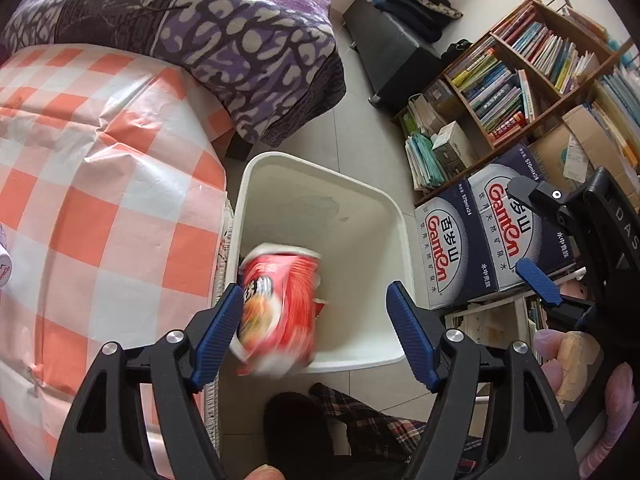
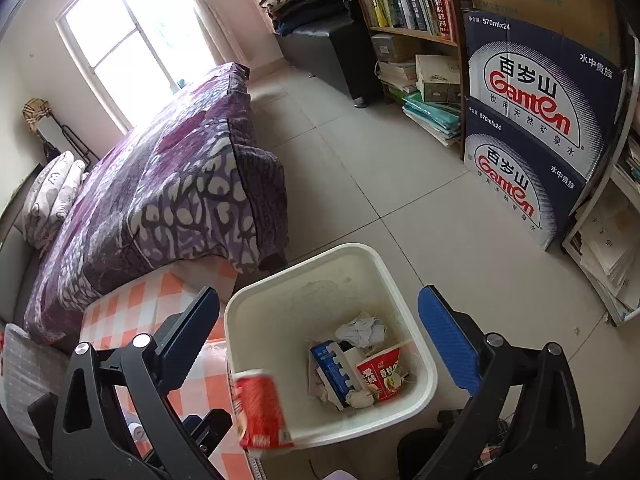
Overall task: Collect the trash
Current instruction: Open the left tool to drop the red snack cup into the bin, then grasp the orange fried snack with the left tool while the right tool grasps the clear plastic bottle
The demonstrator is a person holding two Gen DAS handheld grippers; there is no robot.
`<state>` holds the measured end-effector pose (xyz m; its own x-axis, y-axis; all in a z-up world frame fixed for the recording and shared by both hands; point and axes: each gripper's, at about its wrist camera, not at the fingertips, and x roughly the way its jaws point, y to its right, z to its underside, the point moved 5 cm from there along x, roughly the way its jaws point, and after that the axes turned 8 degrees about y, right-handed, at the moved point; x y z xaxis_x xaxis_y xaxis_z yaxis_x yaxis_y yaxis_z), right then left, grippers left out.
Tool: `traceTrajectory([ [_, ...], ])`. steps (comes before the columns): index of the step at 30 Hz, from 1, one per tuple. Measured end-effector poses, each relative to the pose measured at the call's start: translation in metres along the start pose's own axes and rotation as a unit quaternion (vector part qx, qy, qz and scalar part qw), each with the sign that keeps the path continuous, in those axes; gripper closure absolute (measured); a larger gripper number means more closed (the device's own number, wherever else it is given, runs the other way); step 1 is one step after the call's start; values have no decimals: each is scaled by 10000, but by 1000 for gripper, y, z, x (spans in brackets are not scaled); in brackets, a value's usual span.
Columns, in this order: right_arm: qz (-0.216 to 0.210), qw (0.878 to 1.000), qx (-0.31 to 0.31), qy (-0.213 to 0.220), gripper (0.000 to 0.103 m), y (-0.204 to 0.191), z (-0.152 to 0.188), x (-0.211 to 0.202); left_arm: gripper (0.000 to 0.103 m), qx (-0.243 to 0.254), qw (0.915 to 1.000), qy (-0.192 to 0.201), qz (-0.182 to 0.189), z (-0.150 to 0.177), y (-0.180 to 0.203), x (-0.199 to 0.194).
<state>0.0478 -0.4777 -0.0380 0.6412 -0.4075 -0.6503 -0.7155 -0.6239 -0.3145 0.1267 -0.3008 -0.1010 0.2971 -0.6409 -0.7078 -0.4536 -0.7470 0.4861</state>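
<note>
A red instant-noodle cup (image 1: 280,312) shows blurred and tilted over the near left corner of the white trash bin (image 1: 320,160). It lies against the left finger of my left gripper (image 1: 314,292); the right finger stands well apart from it, so the jaws are open. From the right wrist view the same cup (image 2: 260,412) hangs at the bin's rim (image 2: 300,260). My right gripper (image 2: 320,296) is wide open above the bin with nothing between its fingers; it also shows as the right gripper (image 1: 532,236) beside the bin. Inside lie a crumpled tissue (image 2: 360,330), a blue carton (image 2: 332,368) and a red packet (image 2: 380,372).
A table with an orange-and-white checked cloth (image 1: 100,200) stands left of the bin, a bed with a purple blanket (image 2: 160,180) behind it. Stacked water boxes (image 2: 540,120) and a bookshelf (image 1: 520,60) line the right. A person's plaid trouser leg (image 1: 380,428) is below.
</note>
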Motion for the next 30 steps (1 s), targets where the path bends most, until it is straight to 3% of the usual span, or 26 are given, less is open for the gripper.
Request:
traceTrajectory([
  [6, -101, 9998, -114, -121, 7, -17, 8, 3, 29, 9, 9993, 152, -347, -3, -17, -17],
  [14, -308, 9982, -381, -345, 7, -56, 28, 7, 29, 250, 9918, 247, -1225, -3, -63, -43],
  [18, -460, 9961, -564, -502, 7, -81, 42, 8, 29, 479, 9803, 162, -1908, 3, -98, -57],
  [23, -686, 9908, -938, -696, 7, -121, 67, 9, 28, 576, 9587, -82, -2783, 9, -151, -79],
  [30, -838, 9822, -1360, -987, 7, -161, 101, 15, 28, 427, 9390, -715, -3338, 21, -228, -104],
])
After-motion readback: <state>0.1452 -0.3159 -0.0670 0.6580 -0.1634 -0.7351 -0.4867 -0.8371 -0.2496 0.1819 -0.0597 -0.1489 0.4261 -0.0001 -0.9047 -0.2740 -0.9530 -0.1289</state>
